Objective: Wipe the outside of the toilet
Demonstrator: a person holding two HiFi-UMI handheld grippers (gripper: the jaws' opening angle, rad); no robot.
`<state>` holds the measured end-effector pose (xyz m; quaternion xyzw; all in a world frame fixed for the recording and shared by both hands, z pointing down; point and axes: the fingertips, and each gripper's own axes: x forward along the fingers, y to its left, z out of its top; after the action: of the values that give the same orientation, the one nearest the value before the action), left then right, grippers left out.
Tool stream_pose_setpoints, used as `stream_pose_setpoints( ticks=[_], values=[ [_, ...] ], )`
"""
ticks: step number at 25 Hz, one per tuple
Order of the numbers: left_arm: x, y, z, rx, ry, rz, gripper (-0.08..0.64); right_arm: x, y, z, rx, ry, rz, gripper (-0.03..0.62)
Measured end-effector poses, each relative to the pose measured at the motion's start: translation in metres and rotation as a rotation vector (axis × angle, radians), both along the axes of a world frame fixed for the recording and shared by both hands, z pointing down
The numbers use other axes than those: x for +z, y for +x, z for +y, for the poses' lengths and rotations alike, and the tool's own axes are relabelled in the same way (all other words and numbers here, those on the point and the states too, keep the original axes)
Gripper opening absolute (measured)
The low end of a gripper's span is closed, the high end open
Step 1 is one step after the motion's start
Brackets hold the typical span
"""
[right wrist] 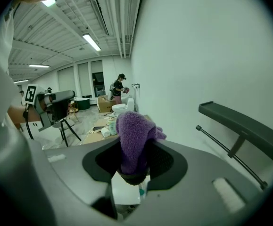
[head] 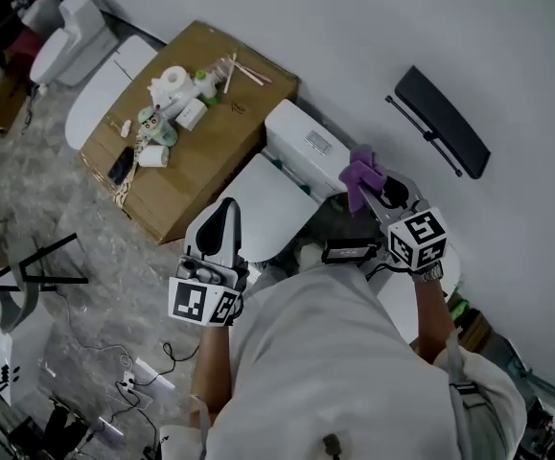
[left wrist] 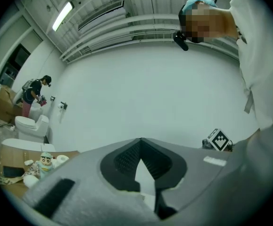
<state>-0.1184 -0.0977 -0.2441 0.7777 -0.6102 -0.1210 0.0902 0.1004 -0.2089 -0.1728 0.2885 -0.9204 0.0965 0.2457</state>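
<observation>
The white toilet (head: 269,209) stands against the wall just in front of me, lid down, with its tank (head: 304,144) behind. My right gripper (head: 378,192) hovers beside the tank's right end, shut on a purple cloth (head: 361,172). In the right gripper view the cloth (right wrist: 131,131) bulges up out of the right gripper (right wrist: 135,147) and hides the tips. My left gripper (head: 221,228) is over the lid's near left edge, pointing up. In its own view the left gripper (left wrist: 140,142) has its tips together with nothing between them.
A cardboard box (head: 210,151) left of the toilet carries tissue rolls, bottles and a small figure. A black folding rail (head: 442,121) is fixed to the wall on the right. Another toilet (head: 71,41) stands far left; a tripod (head: 28,271) and cables (head: 133,372) are on the floor.
</observation>
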Motion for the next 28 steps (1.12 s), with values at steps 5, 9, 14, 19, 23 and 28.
stream_pose_setpoints(
  ticks=[5,9,14,19,23,28],
  values=[
    [-0.009,0.0,-0.019,-0.095,-0.005,0.014,0.005,0.007,-0.034,-0.045,-0.138,-0.011,-0.001,0.146],
    [-0.012,0.004,-0.044,-0.149,-0.008,-0.003,0.005,0.014,-0.054,-0.078,-0.208,-0.013,0.001,0.144],
    [-0.016,0.005,-0.073,-0.227,0.003,0.028,0.005,0.025,-0.075,-0.116,-0.26,-0.032,-0.028,0.143],
    [0.005,0.008,-0.102,-0.255,-0.034,0.016,0.006,0.049,-0.09,-0.155,-0.211,-0.111,-0.06,0.143],
    [0.035,0.008,-0.131,-0.255,-0.058,0.012,0.006,0.084,-0.111,-0.184,-0.213,-0.147,-0.04,0.143],
    [0.067,0.007,-0.156,-0.261,-0.101,0.018,0.006,0.14,-0.14,-0.213,-0.213,-0.19,0.043,0.144]
  ],
)
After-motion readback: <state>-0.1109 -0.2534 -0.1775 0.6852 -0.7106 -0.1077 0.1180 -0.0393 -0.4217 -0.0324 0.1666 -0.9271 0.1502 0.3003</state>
